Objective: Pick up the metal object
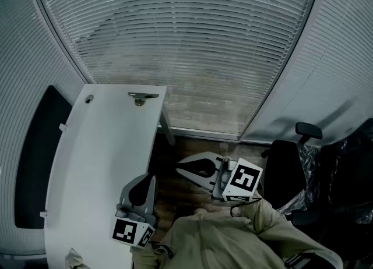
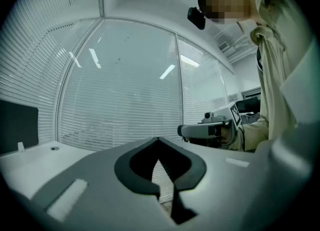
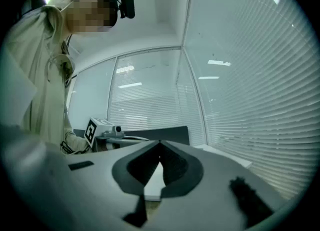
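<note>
The metal object (image 1: 141, 96), a small flat bracket-like piece, lies at the far end of the white table (image 1: 93, 157). My left gripper (image 1: 147, 178) hovers over the table's near right edge, far short of the object, jaws shut and empty. My right gripper (image 1: 182, 169) is off the table to the right, above the floor, pointing left, also shut and empty. In the left gripper view the jaw tips of the left gripper (image 2: 158, 139) meet, and the right gripper (image 2: 210, 130) shows beyond. In the right gripper view the right gripper (image 3: 160, 142) is closed; the metal object is hidden in both gripper views.
Window blinds (image 1: 186, 41) curve round the far side. A dark panel (image 1: 41, 157) stands along the table's left edge. A table leg (image 1: 168, 131) drops by the far right corner. A black office chair (image 1: 294, 172) and plastic-wrapped things (image 1: 344, 169) stand at the right.
</note>
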{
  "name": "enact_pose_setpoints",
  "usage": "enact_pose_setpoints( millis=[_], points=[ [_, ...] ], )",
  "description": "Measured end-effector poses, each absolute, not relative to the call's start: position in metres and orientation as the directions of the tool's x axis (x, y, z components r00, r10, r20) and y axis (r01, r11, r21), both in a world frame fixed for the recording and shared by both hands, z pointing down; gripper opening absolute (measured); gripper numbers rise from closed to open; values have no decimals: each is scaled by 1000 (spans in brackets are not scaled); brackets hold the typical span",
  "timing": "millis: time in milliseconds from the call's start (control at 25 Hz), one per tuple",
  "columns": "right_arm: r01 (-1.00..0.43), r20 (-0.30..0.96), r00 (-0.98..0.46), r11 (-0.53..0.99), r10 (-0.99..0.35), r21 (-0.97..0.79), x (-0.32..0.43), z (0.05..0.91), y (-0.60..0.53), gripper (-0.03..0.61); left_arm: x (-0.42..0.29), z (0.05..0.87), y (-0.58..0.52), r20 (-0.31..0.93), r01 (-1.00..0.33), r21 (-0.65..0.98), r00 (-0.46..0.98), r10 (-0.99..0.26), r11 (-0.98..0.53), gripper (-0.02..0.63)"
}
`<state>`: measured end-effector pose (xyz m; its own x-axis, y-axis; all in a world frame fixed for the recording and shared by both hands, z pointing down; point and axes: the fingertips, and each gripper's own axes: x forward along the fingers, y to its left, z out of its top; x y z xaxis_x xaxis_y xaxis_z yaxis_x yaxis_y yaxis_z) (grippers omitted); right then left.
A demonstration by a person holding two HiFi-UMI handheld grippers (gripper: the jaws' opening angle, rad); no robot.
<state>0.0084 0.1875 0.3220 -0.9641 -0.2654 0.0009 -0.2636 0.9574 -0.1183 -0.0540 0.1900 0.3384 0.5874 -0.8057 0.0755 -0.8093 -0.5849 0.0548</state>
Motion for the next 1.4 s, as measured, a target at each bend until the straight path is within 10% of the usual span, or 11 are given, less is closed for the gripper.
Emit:
enact_pose_setpoints(
  millis=[800,1400],
  points=[
    [-280,62,-960,944,-273,-174,-47,352,16,5,-101,363,22,105,-799,91,601,-792,-594,6],
    [-461,381,-838,880,-391,-111,-70,470,-149,5,-124,414,-66,193,-812,188,583,-789,-553,6]
  ],
)
